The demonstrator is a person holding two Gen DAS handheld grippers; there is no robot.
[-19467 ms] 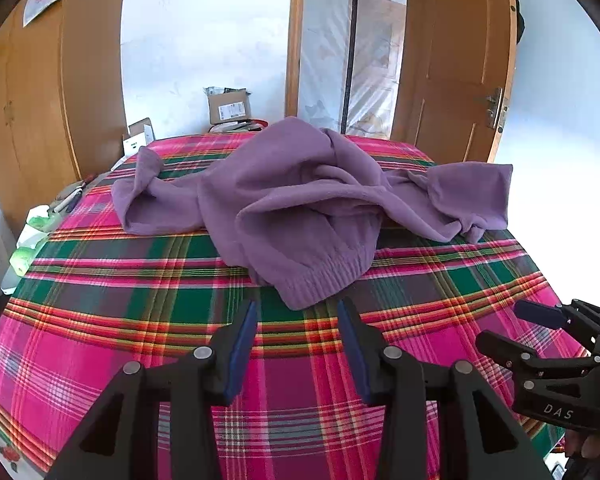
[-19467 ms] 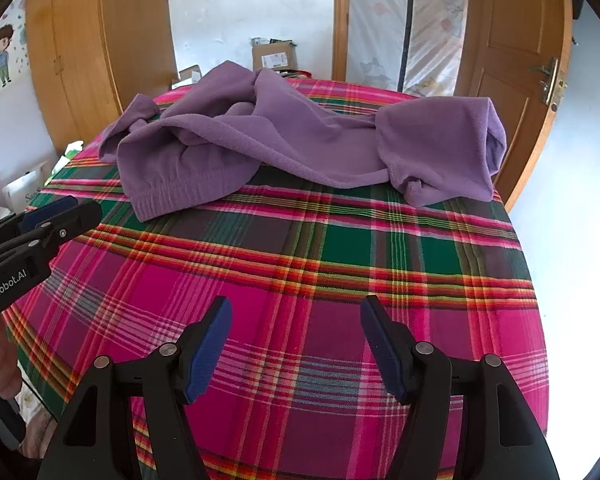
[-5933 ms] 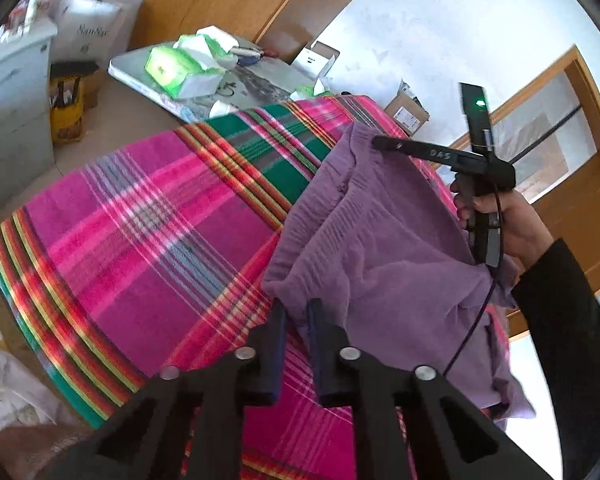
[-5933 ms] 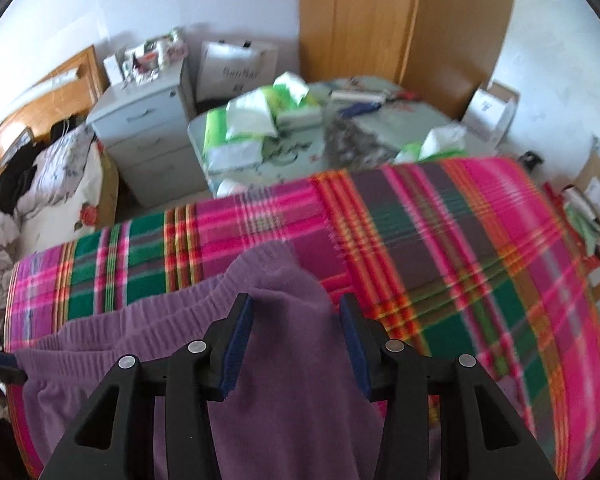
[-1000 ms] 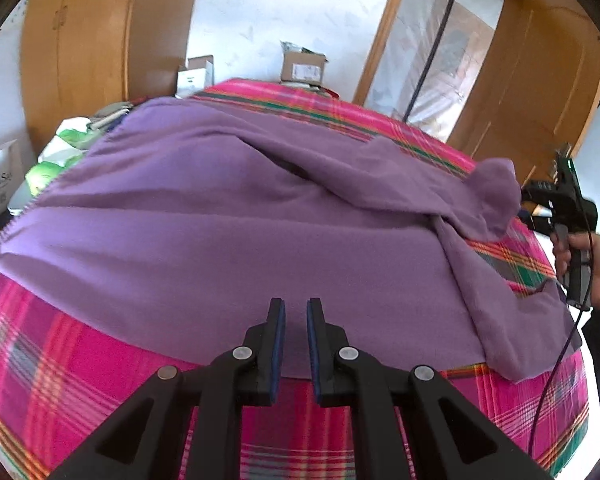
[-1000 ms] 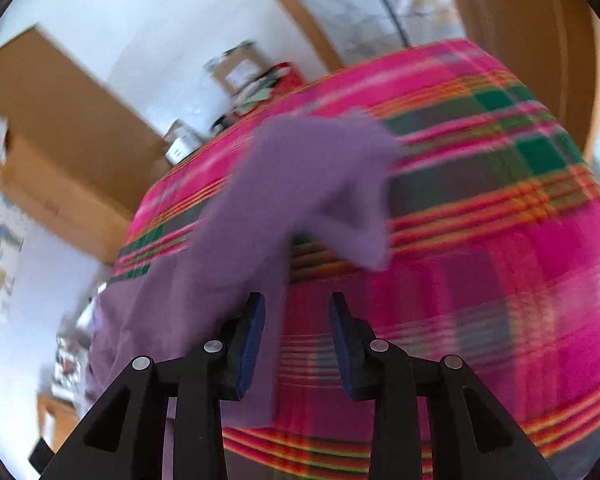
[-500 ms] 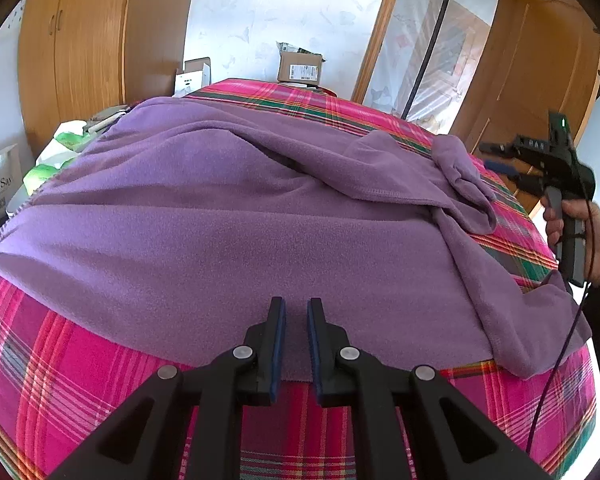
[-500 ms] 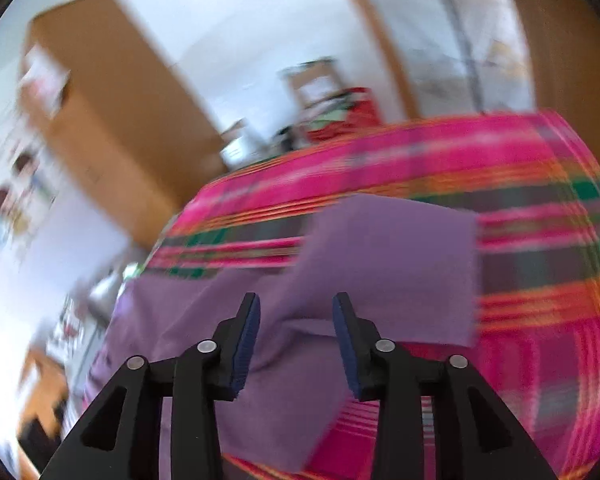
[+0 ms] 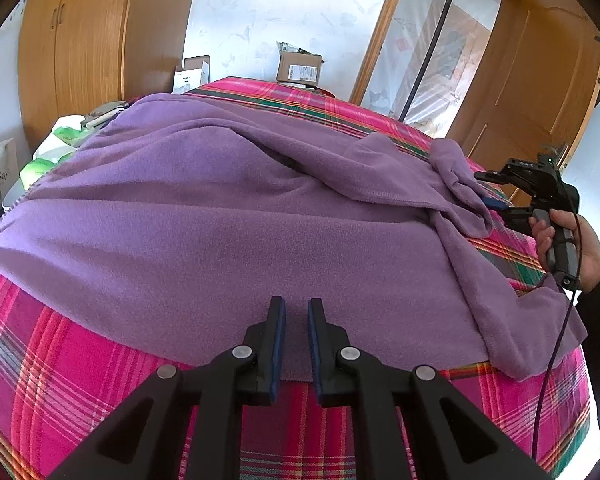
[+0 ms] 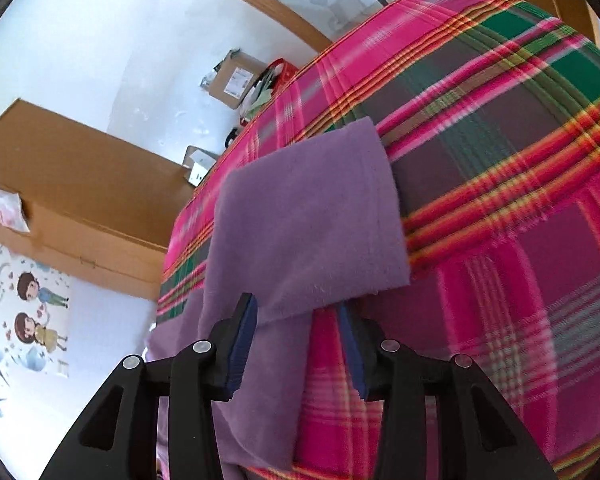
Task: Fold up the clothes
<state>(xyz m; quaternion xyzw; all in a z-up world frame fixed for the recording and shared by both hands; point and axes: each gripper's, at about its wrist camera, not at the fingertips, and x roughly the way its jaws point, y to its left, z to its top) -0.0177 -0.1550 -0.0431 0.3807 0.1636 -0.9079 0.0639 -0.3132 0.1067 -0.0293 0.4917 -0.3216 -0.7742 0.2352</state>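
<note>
Tongs: left (image 9: 296, 332) pinches the purple garment's (image 9: 220, 216) near hem; right (image 10: 300, 344) is opening, sleeve between them.
Spreading step; next, smooth the sleeve flat on the plaid bed (image 9: 60, 360).

White walls, wooden wardrobe (image 9: 80, 40) and door (image 9: 540, 92) — cardboard boxes (image 9: 299, 67) on the floor, daylight.

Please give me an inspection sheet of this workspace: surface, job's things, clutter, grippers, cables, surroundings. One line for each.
Surface: plaid blanket, pink and green, covers the bed.
Job's things: purple fleece garment spread across the blanket, still rumpled at the sleeve.
Clutter: nothing seen on the blanket.
Grippers: left gripper pinches the garment's near hem; right gripper is opening around the sleeve, pads not pressing.
Cables: black cable hangs from the right gripper's handle.
Surroundings: wooden wardrobe, cardboard box, door.
</note>
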